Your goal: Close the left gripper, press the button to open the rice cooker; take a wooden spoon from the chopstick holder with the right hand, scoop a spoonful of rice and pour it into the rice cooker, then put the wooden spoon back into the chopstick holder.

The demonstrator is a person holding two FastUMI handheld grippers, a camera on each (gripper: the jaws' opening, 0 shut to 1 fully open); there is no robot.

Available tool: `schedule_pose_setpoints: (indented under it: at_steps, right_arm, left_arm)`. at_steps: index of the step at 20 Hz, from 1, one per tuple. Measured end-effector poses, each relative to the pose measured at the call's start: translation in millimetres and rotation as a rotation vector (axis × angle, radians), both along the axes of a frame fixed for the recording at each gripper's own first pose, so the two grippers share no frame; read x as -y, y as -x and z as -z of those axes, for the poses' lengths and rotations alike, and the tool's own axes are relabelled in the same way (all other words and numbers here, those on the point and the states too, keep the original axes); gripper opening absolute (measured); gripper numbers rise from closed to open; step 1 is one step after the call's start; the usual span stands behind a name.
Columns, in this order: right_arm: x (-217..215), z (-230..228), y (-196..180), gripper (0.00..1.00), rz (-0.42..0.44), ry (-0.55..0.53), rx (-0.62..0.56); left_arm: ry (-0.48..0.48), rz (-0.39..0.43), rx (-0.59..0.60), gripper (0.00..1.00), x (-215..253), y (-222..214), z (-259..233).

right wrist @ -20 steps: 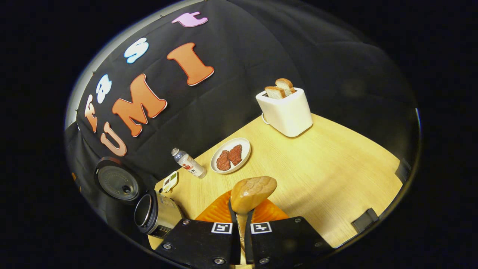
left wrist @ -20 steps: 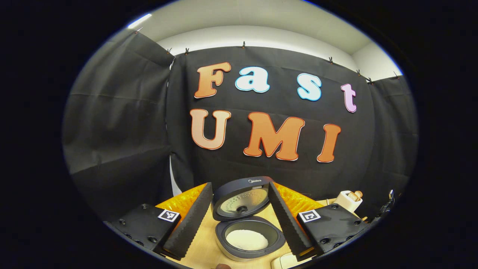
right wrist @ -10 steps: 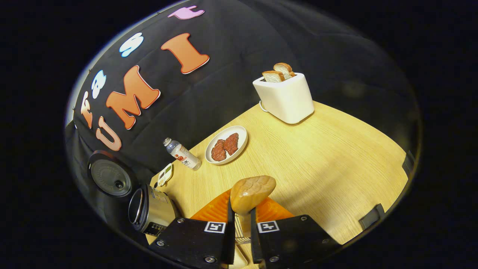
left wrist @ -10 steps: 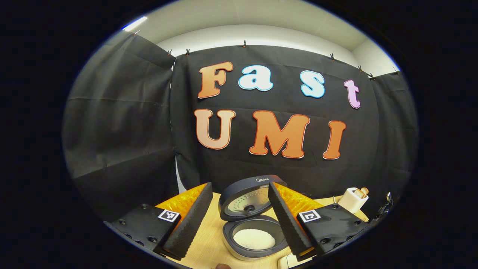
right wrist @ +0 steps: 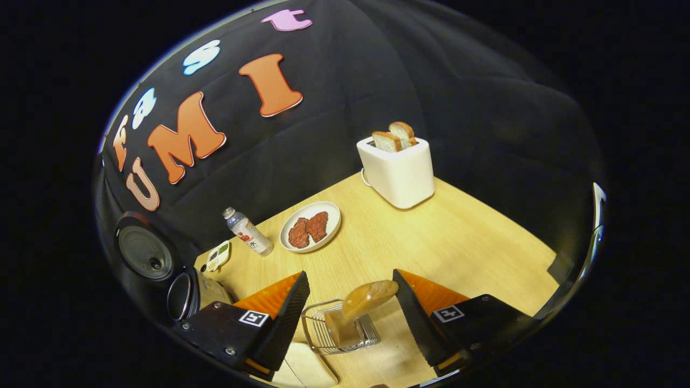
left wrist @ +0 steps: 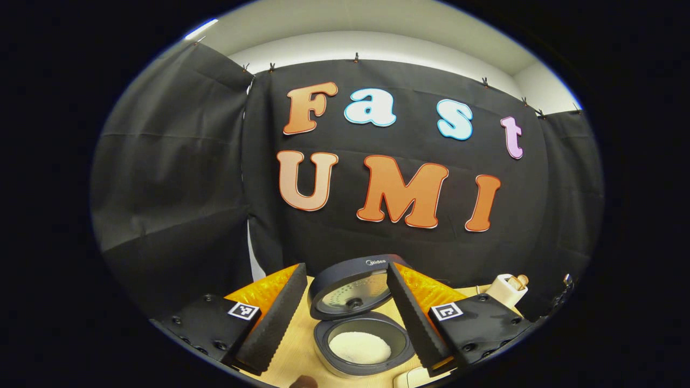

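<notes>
In the left gripper view the rice cooker (left wrist: 364,345) stands open, its lid (left wrist: 350,285) tipped up, white rice in the pot. My left gripper (left wrist: 345,268) is open, held above and in front of it, its fingers framing the cooker. In the right gripper view the wooden spoon (right wrist: 370,298) stands bowl-up in the wire chopstick holder (right wrist: 338,330). My right gripper (right wrist: 350,274) is open around them; neither of its fingers (right wrist: 280,318) touches the spoon. The same cooker (right wrist: 186,295) with its raised lid (right wrist: 143,253) sits at the far left.
On the wooden table (right wrist: 463,242) stand a white toaster (right wrist: 396,170) with bread, a plate of meat (right wrist: 310,226), a small bottle (right wrist: 248,231) and a little dish (right wrist: 218,256). A white object (right wrist: 302,372) lies just left of the holder. The toaster (left wrist: 506,288) is right of the cooker.
My right gripper has opened and let go of the wooden spoon, which now stands in the chopstick holder, and has drawn back a little. The left gripper has barely shifted.
</notes>
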State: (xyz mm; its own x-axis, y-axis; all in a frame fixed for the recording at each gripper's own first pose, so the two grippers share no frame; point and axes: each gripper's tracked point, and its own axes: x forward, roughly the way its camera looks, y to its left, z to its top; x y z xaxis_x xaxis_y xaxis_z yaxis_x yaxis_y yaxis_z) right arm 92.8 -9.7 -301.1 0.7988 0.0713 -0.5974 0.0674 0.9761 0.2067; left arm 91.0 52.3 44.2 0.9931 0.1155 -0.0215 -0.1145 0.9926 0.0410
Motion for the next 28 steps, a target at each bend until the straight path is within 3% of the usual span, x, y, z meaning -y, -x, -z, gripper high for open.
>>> schedule_pose_setpoints:
  at_steps: [5,9,13,16,23,28]
  right_arm:
    - [3,-53,1,0.95,-0.024,0.049,0.092]
    - [13,-89,3,0.95,0.003,0.069,0.16]
    - [31,-112,11,0.95,0.042,0.105,0.2]
    - [32,-149,21,0.95,0.027,0.139,0.261]
    - [22,-236,34,0.95,-0.022,0.173,0.407]
    - [14,-271,38,0.94,-0.052,0.169,0.479]
  left_arm:
    - [-0.031,0.016,0.029,1.0,9,-47,-35]
    - [-0.038,0.049,0.014,1.0,21,-104,-47]
    - [-0.058,0.074,-0.071,1.0,28,-154,-24]
    - [-0.013,0.081,-0.131,1.0,26,-180,5]
    - [-0.017,0.041,-0.248,1.0,13,-205,61]
    - [0.086,0.114,-0.257,1.0,24,-200,74]
